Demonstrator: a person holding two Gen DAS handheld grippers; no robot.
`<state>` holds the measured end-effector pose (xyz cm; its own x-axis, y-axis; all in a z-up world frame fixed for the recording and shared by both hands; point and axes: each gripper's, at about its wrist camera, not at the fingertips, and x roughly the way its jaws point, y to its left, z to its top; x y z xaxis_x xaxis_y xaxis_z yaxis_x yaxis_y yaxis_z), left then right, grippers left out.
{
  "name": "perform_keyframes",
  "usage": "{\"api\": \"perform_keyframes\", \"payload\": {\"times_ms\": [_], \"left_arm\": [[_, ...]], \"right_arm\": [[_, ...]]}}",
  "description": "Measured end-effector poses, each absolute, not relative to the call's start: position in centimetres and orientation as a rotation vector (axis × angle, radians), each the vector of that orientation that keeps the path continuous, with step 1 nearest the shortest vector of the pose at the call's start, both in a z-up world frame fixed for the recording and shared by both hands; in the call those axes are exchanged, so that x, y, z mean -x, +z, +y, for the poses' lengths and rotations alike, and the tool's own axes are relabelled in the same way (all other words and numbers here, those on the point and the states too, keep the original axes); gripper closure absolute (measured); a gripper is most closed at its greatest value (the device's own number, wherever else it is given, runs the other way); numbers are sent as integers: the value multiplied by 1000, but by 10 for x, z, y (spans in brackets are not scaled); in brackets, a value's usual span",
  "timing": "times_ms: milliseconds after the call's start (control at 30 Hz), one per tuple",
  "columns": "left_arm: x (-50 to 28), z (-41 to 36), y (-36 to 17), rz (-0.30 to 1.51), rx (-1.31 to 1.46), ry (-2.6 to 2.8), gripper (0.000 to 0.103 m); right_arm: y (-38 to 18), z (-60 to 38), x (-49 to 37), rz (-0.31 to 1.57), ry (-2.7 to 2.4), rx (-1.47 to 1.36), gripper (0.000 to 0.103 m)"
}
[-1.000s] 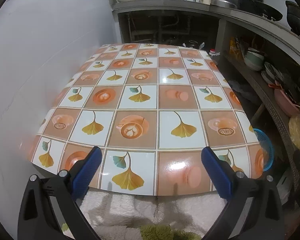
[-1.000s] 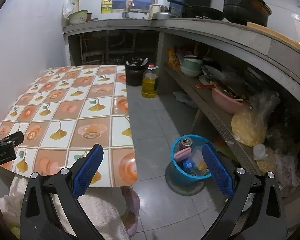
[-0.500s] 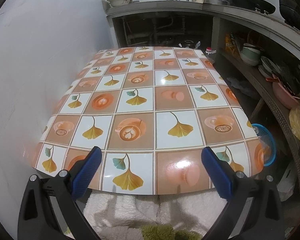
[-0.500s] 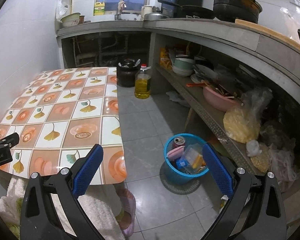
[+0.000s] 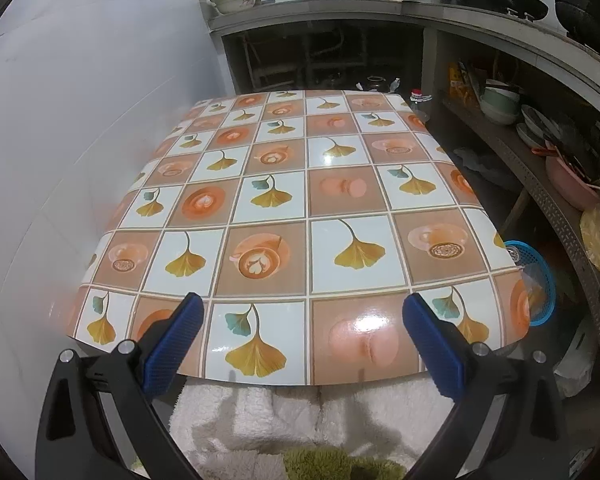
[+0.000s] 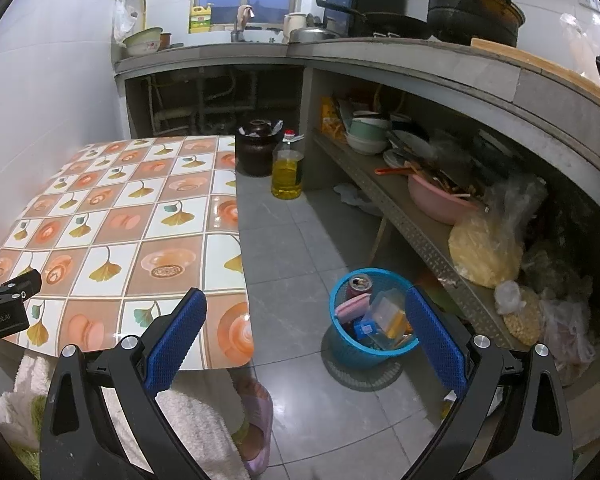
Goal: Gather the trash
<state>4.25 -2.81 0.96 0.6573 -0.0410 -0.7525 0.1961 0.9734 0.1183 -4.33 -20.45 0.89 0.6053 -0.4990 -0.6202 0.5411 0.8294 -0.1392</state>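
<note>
Over on the left, the left gripper hangs just off the near edge of the table, its blue-padded fingers spread wide with nothing between them. The table wears a glossy cloth of ginkgo leaves and coffee cups, pushed up against the white tiled wall. Moving right, the right gripper is likewise wide apart and holding nothing, pointed past the table's corner toward the floor. There, on the grey tiles beside the low shelf, stands the blue basket — already stuffed with trash: a drink can, a pink wrapper, a clear plastic packet. Further back a bottle of cooking oil sits just beside a dark jar.
</note>
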Motion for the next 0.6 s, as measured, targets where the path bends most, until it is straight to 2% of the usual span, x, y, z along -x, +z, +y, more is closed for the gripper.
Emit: {"api": "perform_keyframes", "payload": {"times_ms": [600], "left_arm": [[-39,-34,12,836,-211,-163,5]], "right_arm": [[10,-203,43,690,-608,-57,8]]}}
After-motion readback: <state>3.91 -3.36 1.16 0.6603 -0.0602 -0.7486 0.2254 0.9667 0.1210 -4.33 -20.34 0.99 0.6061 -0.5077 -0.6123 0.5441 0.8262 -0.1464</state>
